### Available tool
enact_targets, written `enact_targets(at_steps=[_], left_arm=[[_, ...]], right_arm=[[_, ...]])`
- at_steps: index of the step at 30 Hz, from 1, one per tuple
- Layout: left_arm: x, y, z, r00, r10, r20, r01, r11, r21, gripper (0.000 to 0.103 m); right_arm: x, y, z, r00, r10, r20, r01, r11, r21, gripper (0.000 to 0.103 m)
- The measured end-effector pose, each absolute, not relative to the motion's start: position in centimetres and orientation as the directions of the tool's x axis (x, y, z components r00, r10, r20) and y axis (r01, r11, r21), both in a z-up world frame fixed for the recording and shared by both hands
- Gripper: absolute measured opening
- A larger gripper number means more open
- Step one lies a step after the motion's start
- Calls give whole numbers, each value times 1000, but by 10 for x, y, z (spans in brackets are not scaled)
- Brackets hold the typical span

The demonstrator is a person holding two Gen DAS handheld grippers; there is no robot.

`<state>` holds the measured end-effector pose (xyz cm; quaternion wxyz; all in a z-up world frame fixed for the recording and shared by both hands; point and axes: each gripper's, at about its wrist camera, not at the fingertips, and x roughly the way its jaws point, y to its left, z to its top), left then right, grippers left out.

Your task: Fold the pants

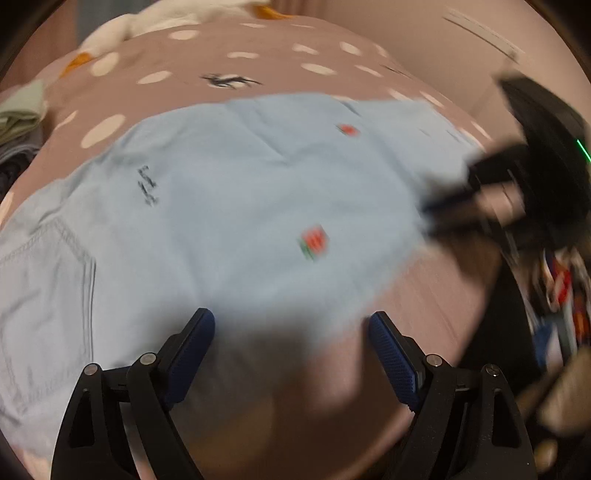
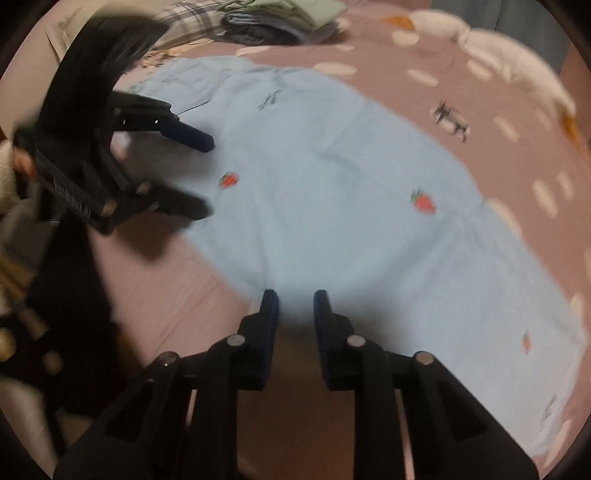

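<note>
Blue-padded fingers (image 1: 199, 343) of the left hand-held gripper (image 1: 291, 332) are standing wide apart at the near edge of the bed, hovering over the hem of the pants (image 1: 229, 206) with nothing between them. From the right wrist view, the right hand-held gripper (image 2: 295, 306) is pointing at the same near hem with its fingers drawn close, a narrow gap still showing; whether cloth is pinched there I cannot tell, since the picture is blurred. Each gripper is reaching in from the bed's near edge, the left one appearing tilted on its side in the right view. Light blue pants with small red fruit prints are lying spread flat across the middle of the bed. Pinkish-brown bedsheet (image 1: 207, 70) with pale dots is covering the bed. Folded clothes (image 2: 280, 18) are sitting at a far corner, and a white pillow (image 2: 517, 59) is lying along the far edge.
</note>
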<state>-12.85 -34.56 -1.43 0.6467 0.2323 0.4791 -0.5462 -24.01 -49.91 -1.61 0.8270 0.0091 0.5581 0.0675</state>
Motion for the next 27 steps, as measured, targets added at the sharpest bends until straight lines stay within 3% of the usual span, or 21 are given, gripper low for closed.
enact_targets(at_steps=[3,7,8,17,22,27], left_arm=[[-117,-336,0,-92,-480,-872,918,299,-261,84],[-92,-336,19,-22,-546,-838,897,359,-257,84],[-81,-337,23,7,-569,-822,888,382,-257,84],[12,-306,-2,161,-597,-786,636,671,-380,84],[-3,-284,-17,139,-584,-800,664,654,-362,84],[-29,-270,-18,178,-576,-798,718,630,-295,84]], right_arm=[[-233,-523,-2,415,188,-890,-15,980,200,23],[-192,-549,13,568,315,-760,86,896,435,49],[-181,-552,14,577,329,-747,90,884,459,49],[-38,-551,-8,540,394,-743,159,820,550,50],[2,-551,-31,431,458,-778,168,806,568,50],[4,-531,-34,311,579,-754,88,772,629,31]])
